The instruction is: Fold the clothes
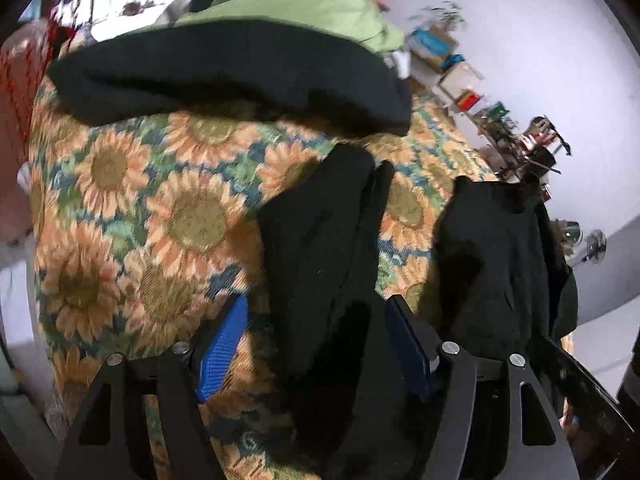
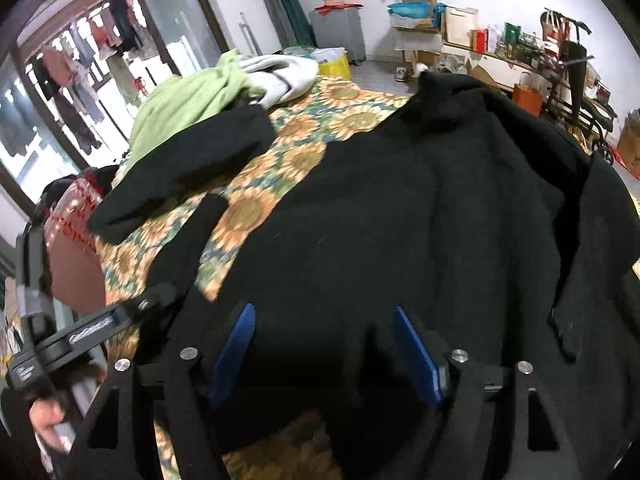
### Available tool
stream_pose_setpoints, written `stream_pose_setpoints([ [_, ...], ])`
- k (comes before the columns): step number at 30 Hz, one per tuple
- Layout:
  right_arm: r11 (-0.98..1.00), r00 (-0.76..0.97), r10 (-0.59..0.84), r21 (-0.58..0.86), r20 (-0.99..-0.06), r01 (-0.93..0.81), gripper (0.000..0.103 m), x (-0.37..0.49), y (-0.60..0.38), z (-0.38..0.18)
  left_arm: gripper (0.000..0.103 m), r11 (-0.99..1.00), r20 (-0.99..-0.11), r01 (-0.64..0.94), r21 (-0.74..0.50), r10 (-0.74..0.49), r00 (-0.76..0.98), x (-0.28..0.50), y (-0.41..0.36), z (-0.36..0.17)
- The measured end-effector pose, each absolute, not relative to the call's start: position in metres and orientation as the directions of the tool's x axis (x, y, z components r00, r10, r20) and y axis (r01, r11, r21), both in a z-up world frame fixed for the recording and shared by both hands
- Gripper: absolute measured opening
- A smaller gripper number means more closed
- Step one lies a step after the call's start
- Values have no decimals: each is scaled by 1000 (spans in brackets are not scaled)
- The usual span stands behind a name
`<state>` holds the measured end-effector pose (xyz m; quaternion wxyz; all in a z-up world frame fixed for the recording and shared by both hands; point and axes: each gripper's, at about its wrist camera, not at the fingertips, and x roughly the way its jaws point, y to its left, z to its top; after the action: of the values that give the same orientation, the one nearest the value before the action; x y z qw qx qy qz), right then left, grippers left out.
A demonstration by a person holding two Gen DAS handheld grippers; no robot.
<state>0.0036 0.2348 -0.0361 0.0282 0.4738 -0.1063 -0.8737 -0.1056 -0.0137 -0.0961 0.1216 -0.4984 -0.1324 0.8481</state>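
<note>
A black sweater (image 2: 420, 208) lies spread over the sunflower tablecloth (image 1: 192, 216). One of its sleeves (image 1: 320, 240) runs toward me between the blue pads of my left gripper (image 1: 316, 346), which stands open around it. My right gripper (image 2: 326, 350) is open too, low over the sweater's near edge, with black cloth bulging up between its pads (image 2: 236, 344). In the right wrist view the left gripper's body (image 2: 80, 332) shows at the left, held by a hand (image 2: 44, 420). Another dark garment (image 1: 224, 76) lies folded at the far side.
A green garment (image 2: 188, 104) and a white one (image 2: 280, 72) are heaped at the table's far end. A reddish-brown object (image 2: 76, 248) stands off the left edge. Shelves with boxes and clutter (image 2: 500, 40) line the back wall, and a glass door (image 2: 80, 72) is at left.
</note>
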Motion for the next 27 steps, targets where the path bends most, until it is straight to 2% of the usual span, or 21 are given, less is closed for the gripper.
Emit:
stream_pose_setpoints([
  [1,-977,-553,-150,210,-819,-46,79,5,231,-34,68,-939,-810,-101,-329,335,-482,-104,-10,-96],
  [2,-979,-558,-143,199,-817,-41,81,3,226,-32,45,-942,-806,-127,-312,332,-490,-102,-6,-96],
  [4,-984,-561,-123,174,-819,-37,81,-1,216,-30,15,-944,-799,-126,-304,325,-506,-99,-14,-97],
  [6,-988,-559,-95,145,-823,-45,81,-11,208,-29,11,-946,-791,-119,-301,317,-522,-97,-23,-97],
  [9,-989,-538,-85,136,-839,-56,85,-37,200,-29,10,-949,-780,-108,-295,305,-546,-93,-36,-98],
  [11,-995,-498,-42,80,-866,-55,89,-59,187,-41,10,-951,-773,-95,-293,294,-561,-89,-46,-98],
  [15,-996,-361,80,-57,-929,-74,84,-94,167,-80,10,-954,-763,-63,-294,274,-586,-84,-68,-95],
  [16,-995,-375,78,-48,-924,-87,83,-95,167,-82,10,-953,-760,-59,-298,274,-589,-84,-73,-95],
  [18,-994,-396,78,-40,-915,-105,61,-95,166,-81,10,-949,-753,-53,-312,281,-595,-83,-82,-94],
  [19,-993,-403,80,-39,-912,-111,33,-94,167,-79,10,-945,-749,-48,-322,286,-597,-83,-86,-93],
  [20,-992,-410,83,-38,-908,-116,26,-94,167,-77,10,-943,-746,-47,-329,290,-599,-82,-89,-93],
  [23,-993,-430,73,-23,-900,-119,16,-93,163,-71,10,-940,-726,-43,-339,290,-623,-79,-99,-86],
  [27,-997,-465,16,18,-885,-70,15,-92,143,-63,10,-941,-715,-17,-338,269,-646,-78,-112,-79],
])
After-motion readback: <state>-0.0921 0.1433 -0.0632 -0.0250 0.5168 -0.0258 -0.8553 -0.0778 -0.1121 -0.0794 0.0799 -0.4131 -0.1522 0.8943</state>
